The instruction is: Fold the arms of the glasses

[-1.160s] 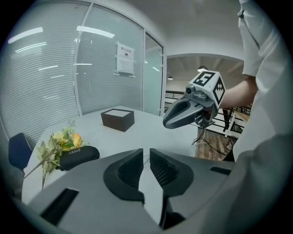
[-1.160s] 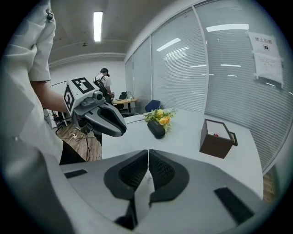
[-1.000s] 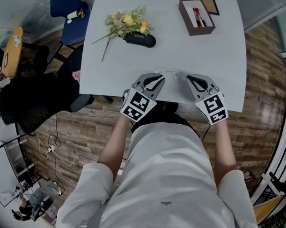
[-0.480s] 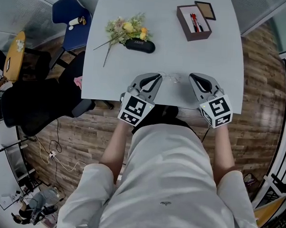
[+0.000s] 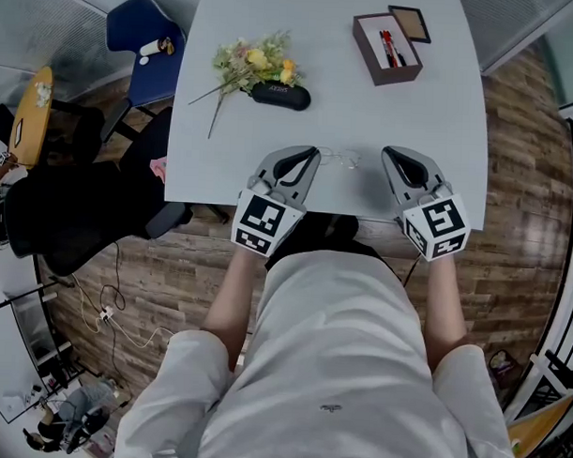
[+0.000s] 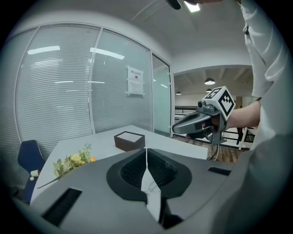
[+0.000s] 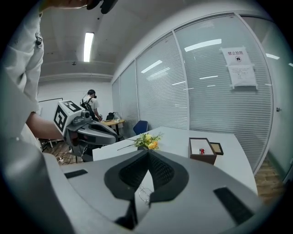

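Over table (image 5: 224,127) edge | left tool (image 5: 314,152) clenched | right tool (image 5: 388,153) clenched | glasses (image 5: 343,160) between them

Yellow flowers (image 5: 257,57), brown box (image 5: 402,73), white table (image 5: 365,118)

so the thin wire-rimmed glasses with clear lenses (image 5: 341,160) sit near the front edge of the white table (image 5: 402,133), roughly mid-width; the frame's so fine it barely shows against the top; can't tell if the arms are folded or open tbh
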Available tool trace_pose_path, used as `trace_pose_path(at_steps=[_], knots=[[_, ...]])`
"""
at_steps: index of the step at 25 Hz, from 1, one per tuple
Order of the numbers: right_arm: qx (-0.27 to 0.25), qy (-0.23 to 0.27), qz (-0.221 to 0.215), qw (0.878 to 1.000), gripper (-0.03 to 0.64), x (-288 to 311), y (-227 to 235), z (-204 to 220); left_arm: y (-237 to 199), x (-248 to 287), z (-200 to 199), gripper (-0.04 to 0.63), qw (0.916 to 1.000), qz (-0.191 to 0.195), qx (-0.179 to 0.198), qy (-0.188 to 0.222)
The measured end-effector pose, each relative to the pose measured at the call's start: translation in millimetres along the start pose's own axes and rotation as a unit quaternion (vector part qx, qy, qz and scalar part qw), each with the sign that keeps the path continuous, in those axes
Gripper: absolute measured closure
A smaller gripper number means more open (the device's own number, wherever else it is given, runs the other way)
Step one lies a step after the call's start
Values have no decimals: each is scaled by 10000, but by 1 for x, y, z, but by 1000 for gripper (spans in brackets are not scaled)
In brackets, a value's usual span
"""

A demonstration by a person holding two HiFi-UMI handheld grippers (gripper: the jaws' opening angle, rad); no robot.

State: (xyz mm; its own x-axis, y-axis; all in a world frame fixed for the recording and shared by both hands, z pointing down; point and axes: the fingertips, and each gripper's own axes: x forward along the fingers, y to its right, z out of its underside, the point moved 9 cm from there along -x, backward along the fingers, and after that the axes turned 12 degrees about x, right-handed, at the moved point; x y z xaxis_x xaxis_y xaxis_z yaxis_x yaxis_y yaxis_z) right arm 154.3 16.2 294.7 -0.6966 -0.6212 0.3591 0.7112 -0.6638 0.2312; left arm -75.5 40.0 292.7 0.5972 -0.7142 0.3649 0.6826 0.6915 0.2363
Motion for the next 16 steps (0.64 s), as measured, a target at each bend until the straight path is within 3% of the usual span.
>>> trace_pose_path(at_steps=[16], knots=[[-47, -56, -6, 10000, 612, 4, -2, -1, -5, -1, 1, 571, 9999, -85, -65, 22]])
